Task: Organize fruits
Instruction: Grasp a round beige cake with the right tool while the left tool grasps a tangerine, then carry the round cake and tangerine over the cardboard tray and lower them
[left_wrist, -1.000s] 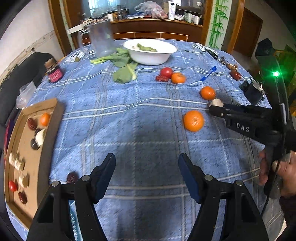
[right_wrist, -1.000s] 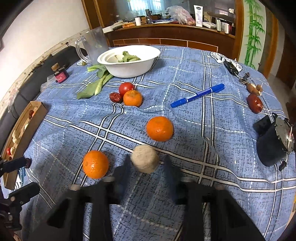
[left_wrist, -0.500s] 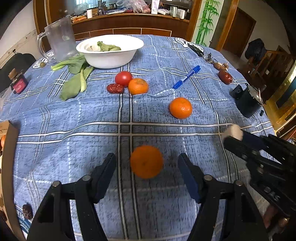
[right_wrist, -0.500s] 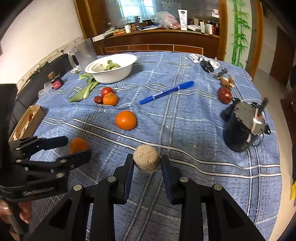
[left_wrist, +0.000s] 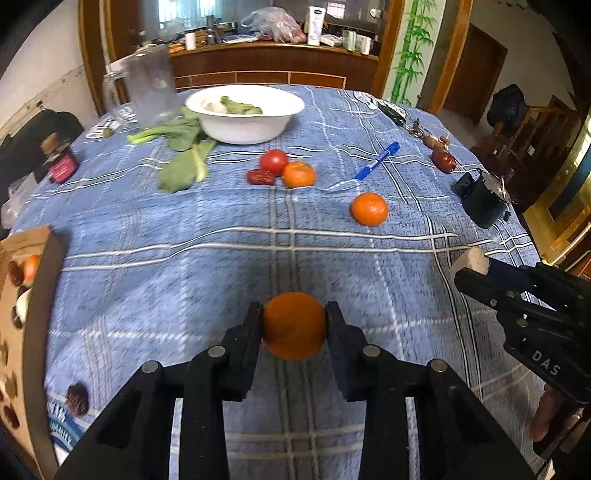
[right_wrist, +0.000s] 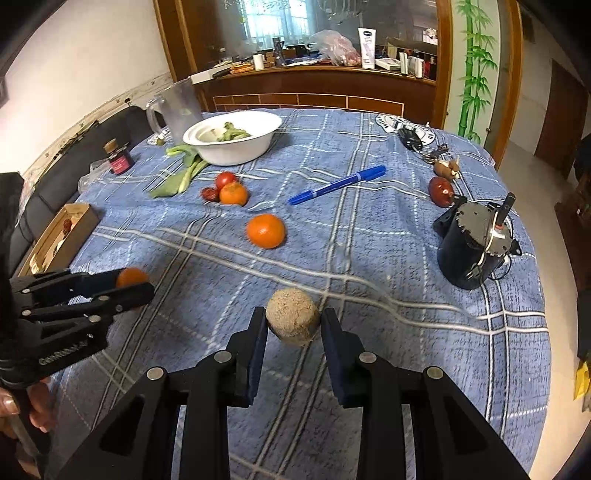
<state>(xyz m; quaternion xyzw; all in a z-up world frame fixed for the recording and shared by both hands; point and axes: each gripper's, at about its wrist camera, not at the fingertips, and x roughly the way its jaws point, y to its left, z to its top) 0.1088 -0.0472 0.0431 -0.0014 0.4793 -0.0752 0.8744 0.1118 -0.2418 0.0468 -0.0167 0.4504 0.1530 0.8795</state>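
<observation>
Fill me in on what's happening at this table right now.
A person is sorting fruit with two handheld grippers. The left gripper has just closed on an orange, its pads on both sides. The right gripper holds a rough tan ball. Two more oranges, a tomato and red dates lie on the blue tablecloth; a cardboard tray already holds fruit.

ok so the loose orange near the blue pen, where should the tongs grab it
Grip the lone orange across its widest middle, coming down from above. It is round and sits apart from the blue pen and the tomato cluster, so both sides are free; a grip above or below the middle would likely slip off.
</observation>
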